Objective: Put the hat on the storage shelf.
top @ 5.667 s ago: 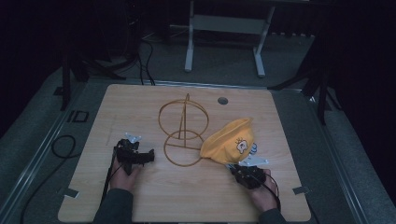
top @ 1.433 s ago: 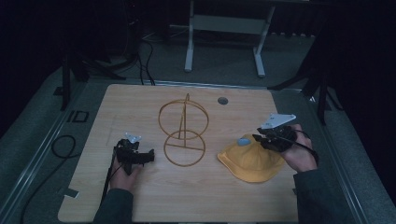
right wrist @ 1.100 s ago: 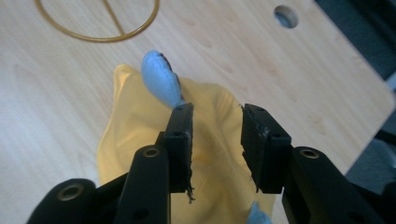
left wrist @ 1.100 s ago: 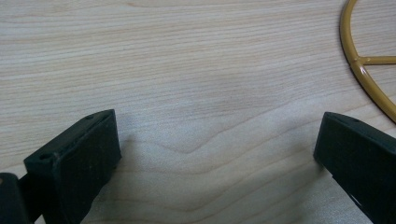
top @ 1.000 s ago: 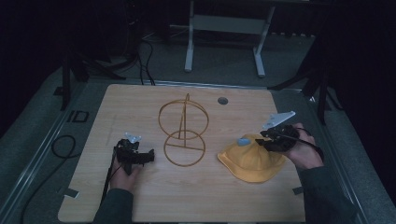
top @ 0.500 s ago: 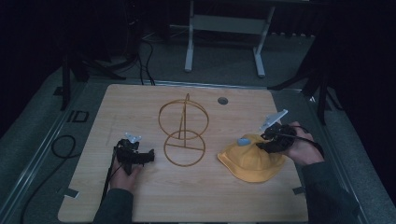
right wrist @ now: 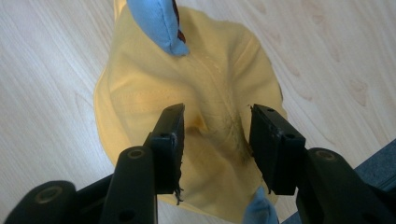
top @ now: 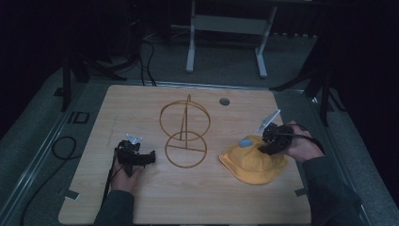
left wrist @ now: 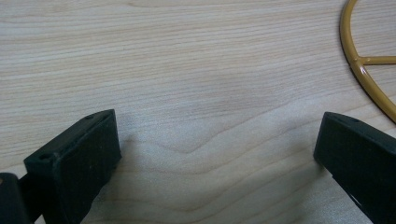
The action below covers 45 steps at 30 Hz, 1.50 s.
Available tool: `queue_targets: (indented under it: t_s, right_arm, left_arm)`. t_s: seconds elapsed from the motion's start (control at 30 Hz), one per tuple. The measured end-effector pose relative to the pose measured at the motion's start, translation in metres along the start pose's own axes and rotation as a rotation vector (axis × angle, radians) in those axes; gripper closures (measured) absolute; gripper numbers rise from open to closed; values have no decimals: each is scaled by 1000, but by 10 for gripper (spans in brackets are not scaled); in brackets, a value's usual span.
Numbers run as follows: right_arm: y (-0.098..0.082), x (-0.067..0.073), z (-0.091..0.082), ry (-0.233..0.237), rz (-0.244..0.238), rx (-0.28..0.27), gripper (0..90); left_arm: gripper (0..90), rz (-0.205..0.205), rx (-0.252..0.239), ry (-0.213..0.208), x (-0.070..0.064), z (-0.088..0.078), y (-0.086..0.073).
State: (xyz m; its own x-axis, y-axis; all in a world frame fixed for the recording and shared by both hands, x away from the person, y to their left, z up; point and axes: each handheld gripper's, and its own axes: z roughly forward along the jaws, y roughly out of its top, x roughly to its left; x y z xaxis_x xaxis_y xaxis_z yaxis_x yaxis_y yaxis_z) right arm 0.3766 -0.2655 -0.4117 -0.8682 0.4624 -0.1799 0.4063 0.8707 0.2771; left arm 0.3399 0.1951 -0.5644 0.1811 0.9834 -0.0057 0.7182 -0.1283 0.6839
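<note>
Hat (top: 254, 162) lies lower right on the table (top: 141, 202), right of the wire stand (top: 184, 132). Right gripper (right wrist: 215, 128) hangs over its crown; its jaws have just been opening, fabric between them but no pinch, so this looks like a release or regrip. Left gripper (left wrist: 215, 140) rests wide open, holding nothing, at frame left. Next: a firm grip on the crown, then lift onto the stand.

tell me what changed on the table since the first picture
The right gripper carried the hat rightward, laid it crown-up, and its jaws have just been opening off the crown. The left gripper and the wire stand stayed put.
</note>
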Motion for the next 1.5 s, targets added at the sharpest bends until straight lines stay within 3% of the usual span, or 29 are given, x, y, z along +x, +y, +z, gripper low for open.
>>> queue_targets:
  t_s: [0.17,0.3,0.37,0.73,1.5]
  right_arm:
    - [5,0,6,6,-28,54,618]
    - [7,0,8,6,-57,81,801]
    - [8,0,7,2,-74,87,827]
    - [9,-1,-5,1,-104,80,841]
    - [19,-16,-47,-41,-98,23,844]
  left_arm:
    - [4,-1,0,0,0,0,0]
    - [4,0,0,0,0,0,0]
    - [4,0,0,0,0,0,0]
    - [4,0,0,0,0,0,0]
    - [4,3,3,0,0,0,0]
